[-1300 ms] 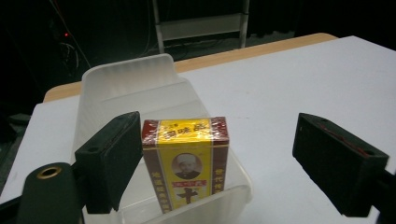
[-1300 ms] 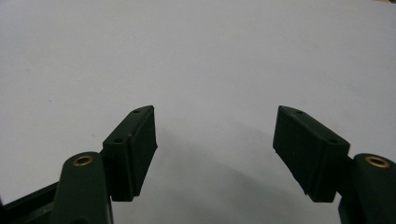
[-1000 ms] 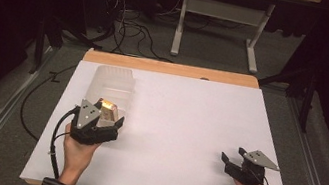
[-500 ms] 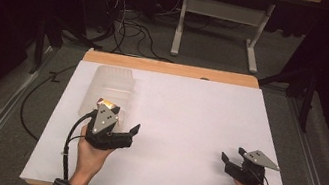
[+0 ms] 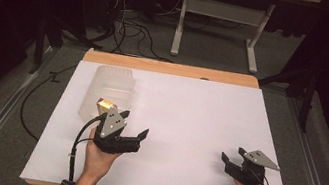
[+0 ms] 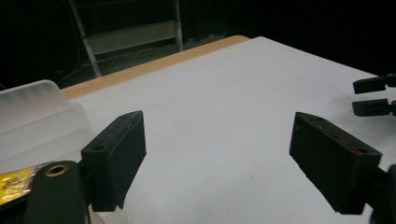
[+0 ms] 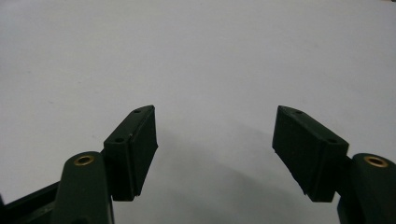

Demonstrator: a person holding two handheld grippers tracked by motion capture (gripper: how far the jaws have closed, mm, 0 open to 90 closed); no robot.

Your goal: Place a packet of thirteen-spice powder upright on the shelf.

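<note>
At lower left of the high view, the left gripper has just been narrowing its still-apart, empty jaws beside a clear plastic tub holding a yellow packet. The right gripper rests apart, empty. A careless swing could nudge the tub.

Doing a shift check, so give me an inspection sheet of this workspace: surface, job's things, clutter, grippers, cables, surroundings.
Surface: white table top, wooden strip along its far edge.
Job's things: clear plastic box at far left; yellow packet at its near end.
Clutter: nothing seen.
Grippers: left gripper open, nothing between its fingers, which have just been closing a little; right gripper open, nothing between its fingers.
Cables: black cable trails from left gripper; loose cords on floor.
Surroundings: white desk frame beyond; dark room.
</note>
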